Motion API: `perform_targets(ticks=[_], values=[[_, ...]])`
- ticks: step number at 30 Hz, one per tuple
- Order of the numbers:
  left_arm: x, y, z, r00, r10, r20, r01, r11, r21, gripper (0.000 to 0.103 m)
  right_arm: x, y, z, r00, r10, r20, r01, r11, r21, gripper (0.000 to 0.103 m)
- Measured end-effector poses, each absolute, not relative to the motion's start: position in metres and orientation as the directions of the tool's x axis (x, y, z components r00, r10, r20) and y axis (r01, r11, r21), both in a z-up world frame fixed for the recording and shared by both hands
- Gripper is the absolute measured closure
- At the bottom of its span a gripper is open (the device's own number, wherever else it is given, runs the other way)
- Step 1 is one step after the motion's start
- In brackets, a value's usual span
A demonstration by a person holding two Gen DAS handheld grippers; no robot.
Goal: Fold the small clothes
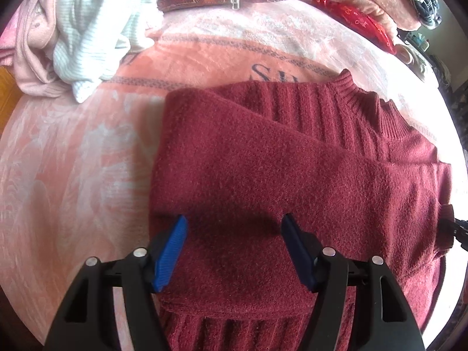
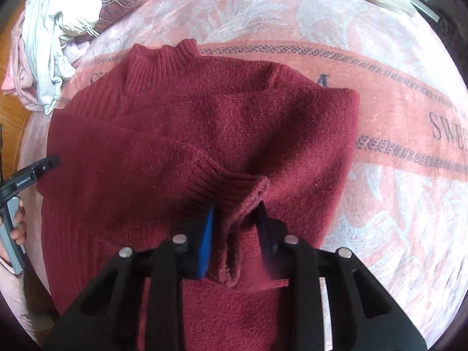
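Right gripper (image 2: 235,228) jaws narrowed around the ribbed sleeve cuff (image 2: 231,193), contact unclear, left gripper (image 1: 234,248) spread wide over the dark red sweater (image 1: 292,161), nothing pinched, sweater lying partly folded on a pink blanket (image 1: 73,161), heaped pale clothes (image 1: 87,29) well beyond

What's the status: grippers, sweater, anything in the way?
Left gripper open over the sweater. Right gripper around the cuff, pads not pressing. Both sleeves folded across. Clothes pile off to the side, clear.
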State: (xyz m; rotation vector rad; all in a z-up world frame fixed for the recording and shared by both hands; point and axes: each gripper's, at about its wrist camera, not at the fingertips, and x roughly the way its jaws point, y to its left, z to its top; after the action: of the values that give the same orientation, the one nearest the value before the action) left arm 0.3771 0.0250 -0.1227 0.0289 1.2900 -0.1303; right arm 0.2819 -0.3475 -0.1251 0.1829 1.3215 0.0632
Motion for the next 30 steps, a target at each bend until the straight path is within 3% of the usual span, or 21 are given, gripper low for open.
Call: perform_targets(ticks=[2,4,9,11,12,13,17,19,20,21,24,30], values=[[0.375,0.028,-0.121,0.284,-0.074,-0.956,0.106,0.993,-0.046,0.035,0.276,-0.352,-0.115,0.276,0.148,-0.950,0.070,0.982,0.173,0.082],[0.374,0.029,-0.122,0.294,-0.067,-0.953,0.101,0.994,-0.039,0.035,0.272,-0.353,-0.106,0.296,0.160,-0.942,0.044,0.983,0.181,0.098],[0.371,0.025,-0.127,0.307,-0.050,-0.951,0.102,0.995,-0.019,0.031,0.267,-0.351,-0.092,0.330,0.198,-0.923,-0.012,0.979,0.206,0.098],[0.369,0.026,-0.127,0.312,-0.054,-0.949,0.100,0.995,-0.024,0.031,0.271,-0.345,-0.090,0.329,0.173,-0.929,-0.017,0.984,0.177,0.086],[0.369,0.027,-0.127,0.311,-0.058,-0.949,0.098,0.995,-0.028,0.031,0.274,-0.345,-0.092,0.321,0.160,-0.934,-0.004,0.986,0.168,0.062],[0.369,0.028,-0.127,0.308,-0.061,-0.949,0.097,0.995,-0.032,0.031,0.276,-0.347,-0.094,0.313,0.157,-0.937,0.010,0.986,0.168,0.048],[0.367,0.029,-0.124,0.304,-0.066,-0.950,0.104,0.994,-0.036,0.030,0.286,-0.352,-0.113,0.250,0.164,-0.954,0.068,0.980,0.186,0.046],[0.366,0.028,-0.122,0.304,-0.063,-0.951,0.108,0.994,-0.032,0.030,0.286,-0.347,-0.120,0.234,0.187,-0.954,0.053,0.977,0.204,0.077],[0.366,0.027,-0.122,0.304,-0.064,-0.951,0.109,0.994,-0.033,0.030,0.285,-0.342,-0.122,0.229,0.192,-0.954,0.034,0.978,0.205,0.084],[0.365,0.027,-0.121,0.304,-0.067,-0.950,0.110,0.993,-0.035,0.029,0.284,-0.338,-0.122,0.234,0.181,-0.955,0.016,0.982,0.190,0.097],[0.364,0.026,-0.117,0.313,-0.069,-0.947,0.109,0.993,-0.036,0.029,0.281,-0.331,-0.112,0.269,0.176,-0.947,-0.015,0.984,0.178,0.097],[0.365,0.023,-0.095,0.389,-0.063,-0.919,0.108,0.994,-0.022,0.028,0.273,-0.363,-0.057,0.439,0.253,-0.862,0.009,0.958,0.286,0.098]])
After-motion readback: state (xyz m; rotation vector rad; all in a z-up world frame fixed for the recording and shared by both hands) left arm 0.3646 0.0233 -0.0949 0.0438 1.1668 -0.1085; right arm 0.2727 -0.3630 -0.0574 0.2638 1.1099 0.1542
